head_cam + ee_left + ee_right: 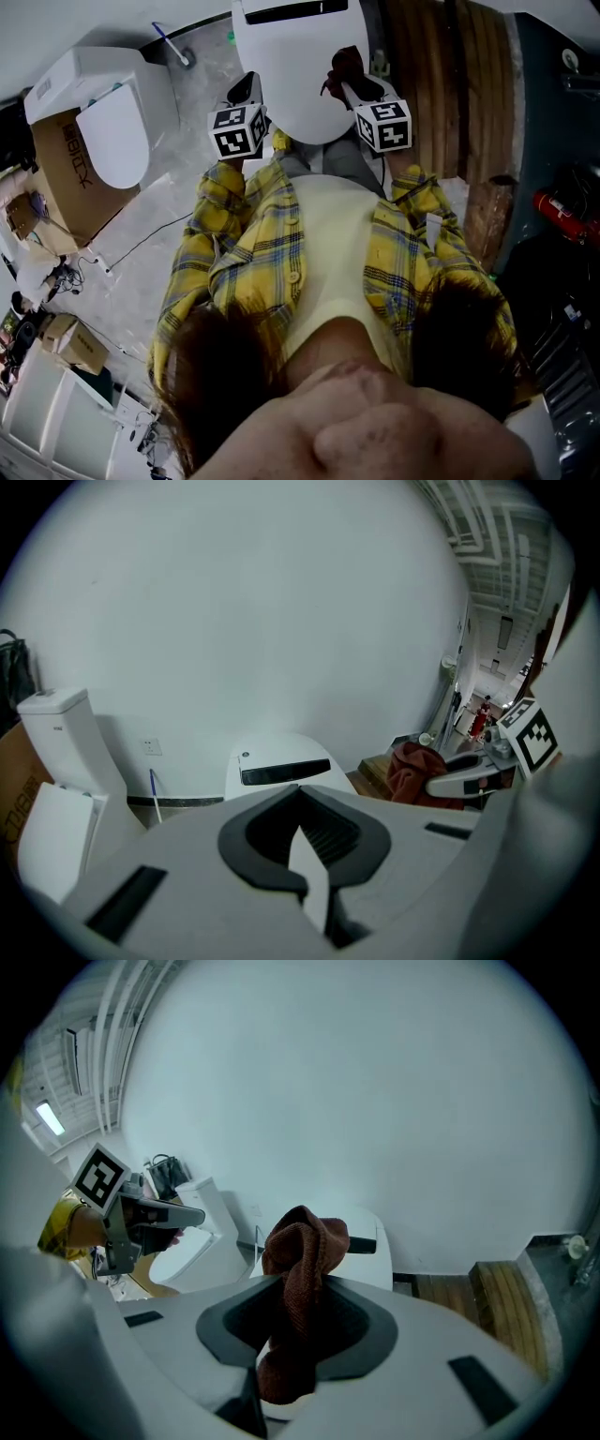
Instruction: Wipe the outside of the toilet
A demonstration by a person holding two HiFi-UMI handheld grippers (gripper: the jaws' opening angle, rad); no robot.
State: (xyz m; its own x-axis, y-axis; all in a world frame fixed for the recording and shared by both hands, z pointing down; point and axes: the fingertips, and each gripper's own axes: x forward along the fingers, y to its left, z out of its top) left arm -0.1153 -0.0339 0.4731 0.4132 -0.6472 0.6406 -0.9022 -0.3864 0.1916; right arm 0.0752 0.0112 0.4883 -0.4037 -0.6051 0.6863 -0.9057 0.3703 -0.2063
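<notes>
The toilet (pixel 300 84) backs against the wall (pixel 281 621), leaving no way round behind. To its left, open floor (pixel 192 103) reaches a second toilet (pixel 108 122), with a brush (pixel 173 45) by the wall. A wooden platform (pixel 450 84) crowds its right side, where the right gripper (pixel 345 86) clamps a cloth (pixel 342 64).

The person wears a yellow plaid shirt (pixel 234 253) with dark blue and grey lines. It is open over a plain pale yellow top (pixel 333 253), and small pale buttons run along its front edge. From this top, the left gripper (pixel 246 86) is at 11 o'clock and the right gripper (pixel 352 82) at 1 o'clock. Each has a pale grey body with a black lining (pixel 253 841) round the jaws. Each also carries a white cube (pixel 237 131) with black square markers.
</notes>
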